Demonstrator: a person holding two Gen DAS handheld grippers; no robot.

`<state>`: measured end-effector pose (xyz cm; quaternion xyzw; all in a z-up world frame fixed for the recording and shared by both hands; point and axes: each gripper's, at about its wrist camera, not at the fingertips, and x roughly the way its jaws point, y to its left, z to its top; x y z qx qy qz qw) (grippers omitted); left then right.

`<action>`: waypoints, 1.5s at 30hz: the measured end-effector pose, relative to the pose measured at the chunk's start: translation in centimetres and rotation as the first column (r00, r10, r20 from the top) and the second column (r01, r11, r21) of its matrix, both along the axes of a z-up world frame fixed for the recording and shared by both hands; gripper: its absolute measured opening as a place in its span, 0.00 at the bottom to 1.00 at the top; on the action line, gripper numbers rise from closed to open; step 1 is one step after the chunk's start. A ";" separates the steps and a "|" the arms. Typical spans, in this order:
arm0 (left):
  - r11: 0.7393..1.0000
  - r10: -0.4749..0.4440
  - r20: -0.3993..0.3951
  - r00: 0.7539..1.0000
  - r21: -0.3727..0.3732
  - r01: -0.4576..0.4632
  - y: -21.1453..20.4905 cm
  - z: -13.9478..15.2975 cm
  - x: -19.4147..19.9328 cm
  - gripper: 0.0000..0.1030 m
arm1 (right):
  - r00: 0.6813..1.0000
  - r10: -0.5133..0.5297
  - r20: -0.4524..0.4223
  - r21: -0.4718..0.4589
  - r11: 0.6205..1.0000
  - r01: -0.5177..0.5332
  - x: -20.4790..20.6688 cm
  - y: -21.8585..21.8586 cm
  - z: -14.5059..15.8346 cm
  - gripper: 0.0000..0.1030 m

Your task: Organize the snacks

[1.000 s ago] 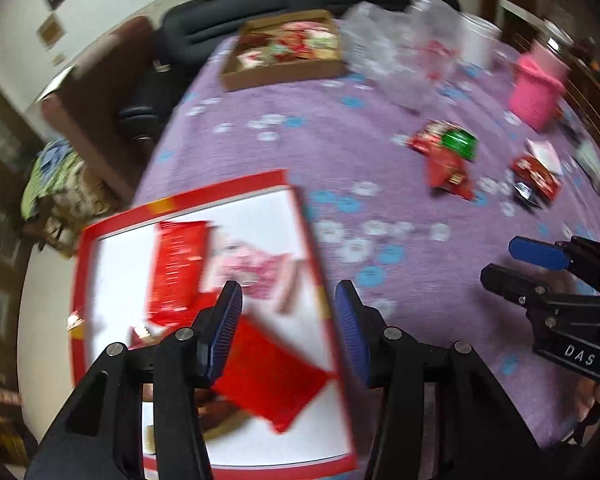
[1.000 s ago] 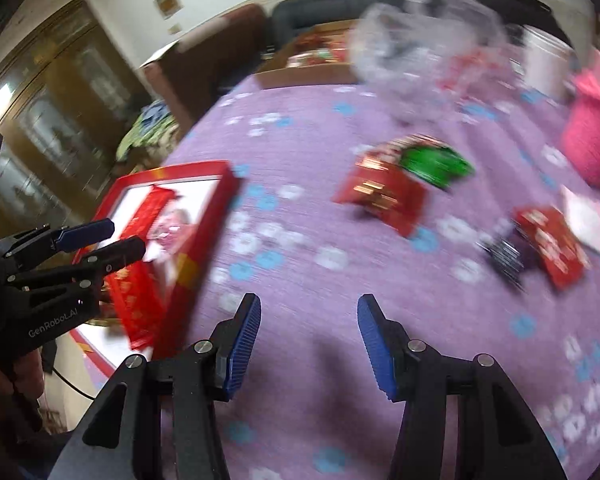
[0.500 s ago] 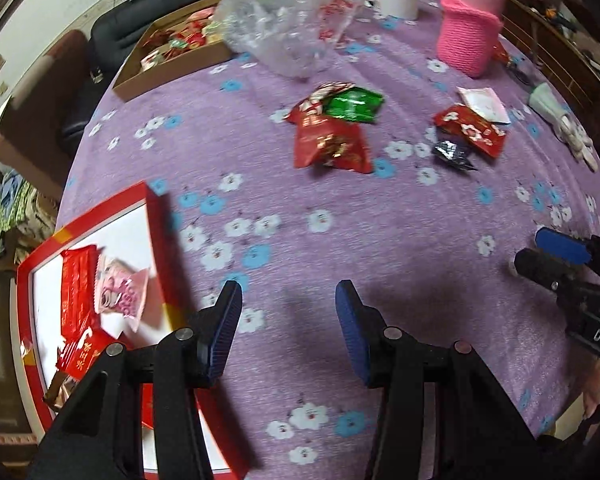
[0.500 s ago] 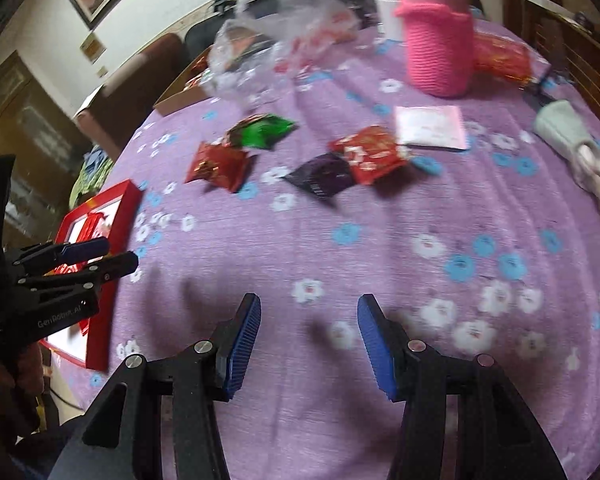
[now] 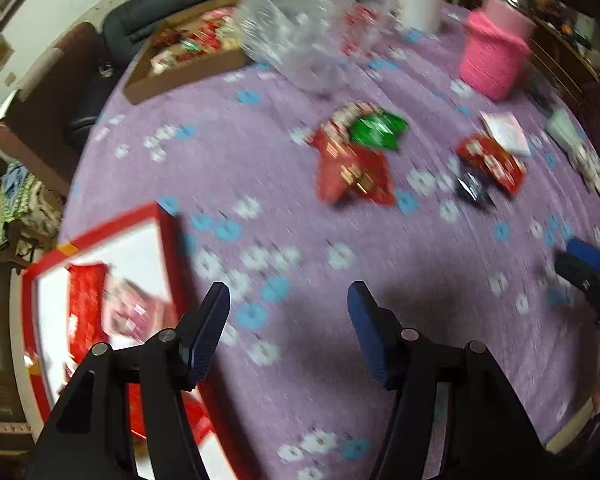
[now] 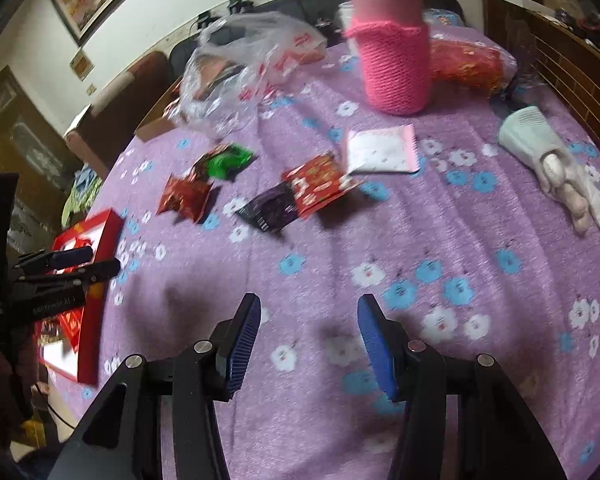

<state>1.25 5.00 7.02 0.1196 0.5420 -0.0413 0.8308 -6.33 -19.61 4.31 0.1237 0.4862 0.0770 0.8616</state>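
At the bottom of each wrist view, the left gripper (image 5: pixel 288 304) is opening with nothing between its jaws; the right gripper (image 6: pixel 306 320) stands half open, empty. The red box (image 5: pixel 168 240) holding packets sits lower left. Mid-frame, 5 loose snack packets (image 6: pixel 320 184) lie on the purple cloth (image 6: pixel 420 240). A pink jar (image 6: pixel 394 68) stands at top.

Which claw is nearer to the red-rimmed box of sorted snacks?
Left. The left claw hangs at the red-rimmed box's near corner, jaws opening with nothing between them. The right claw is over bare purple cloth, well away from the box, and also empty.
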 end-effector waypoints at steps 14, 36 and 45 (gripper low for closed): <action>0.998 -0.006 0.032 0.999 -0.064 0.008 -1.2 -0.1 5.5 0.60 | 0.999 0.014 0.029 -0.041 0.999 -0.013 4.4 -1.1 1.0 0.52; 0.993 -0.015 -0.030 0.999 -0.121 0.011 -3.2 -3.6 8.9 0.60 | 0.999 0.046 -0.018 -0.109 0.993 -0.048 10.6 1.4 -2.4 0.51; 0.983 -0.058 -0.071 0.996 -0.181 0.044 -5.9 -4.5 9.8 0.60 | 0.998 0.039 -0.044 -0.123 0.991 -0.044 10.7 1.4 -3.3 0.42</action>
